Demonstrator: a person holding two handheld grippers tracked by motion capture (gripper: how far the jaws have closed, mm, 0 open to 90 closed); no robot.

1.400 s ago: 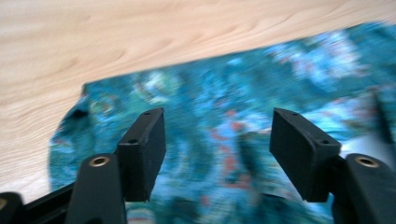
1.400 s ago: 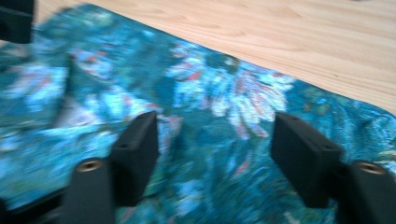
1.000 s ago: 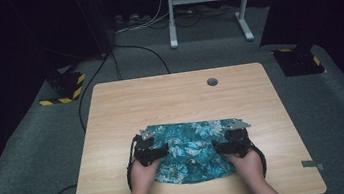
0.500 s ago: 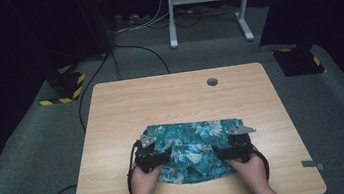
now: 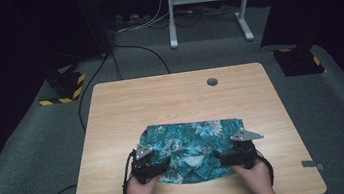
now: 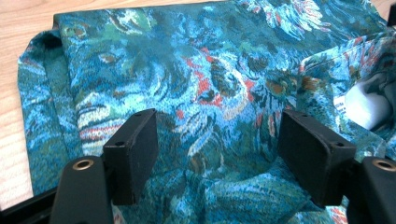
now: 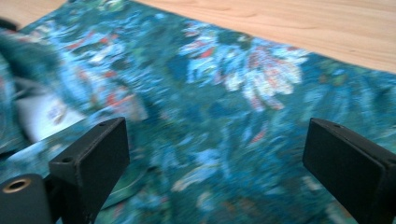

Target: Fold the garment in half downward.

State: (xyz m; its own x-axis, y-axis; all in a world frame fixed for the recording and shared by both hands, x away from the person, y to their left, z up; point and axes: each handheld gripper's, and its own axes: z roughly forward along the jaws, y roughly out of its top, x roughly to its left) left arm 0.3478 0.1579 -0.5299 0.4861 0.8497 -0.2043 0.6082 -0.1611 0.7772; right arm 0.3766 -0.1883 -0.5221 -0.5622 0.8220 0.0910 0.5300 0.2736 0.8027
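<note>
A teal floral shirt [image 5: 191, 142] lies folded on the near half of the wooden table [image 5: 170, 102]. My left gripper [image 5: 165, 164] sits at the shirt's near left edge. In the left gripper view its jaws [image 6: 217, 149] stand apart, with rumpled cloth [image 6: 196, 70] rising between them and the pads off it. My right gripper [image 5: 218, 157] is at the near right edge. Its jaws [image 7: 215, 154] have just been opening and stand wide over flat cloth [image 7: 233, 93], gripping nothing. A white inner patch [image 6: 364, 105] shows at the shirt's collar.
A round cable hole [image 5: 212, 81] sits in the far part of the table. Tape strips [image 5: 311, 163] mark the near corners. On the carpet stand a yellow-black striped base [image 5: 63, 88], another dark base [image 5: 299, 60], a white frame [image 5: 208, 1] and cables.
Both hands have slid back toward the near edge of the table. The right jaws have spread wider. The shirt's near edge looks more bunched at the middle.
</note>
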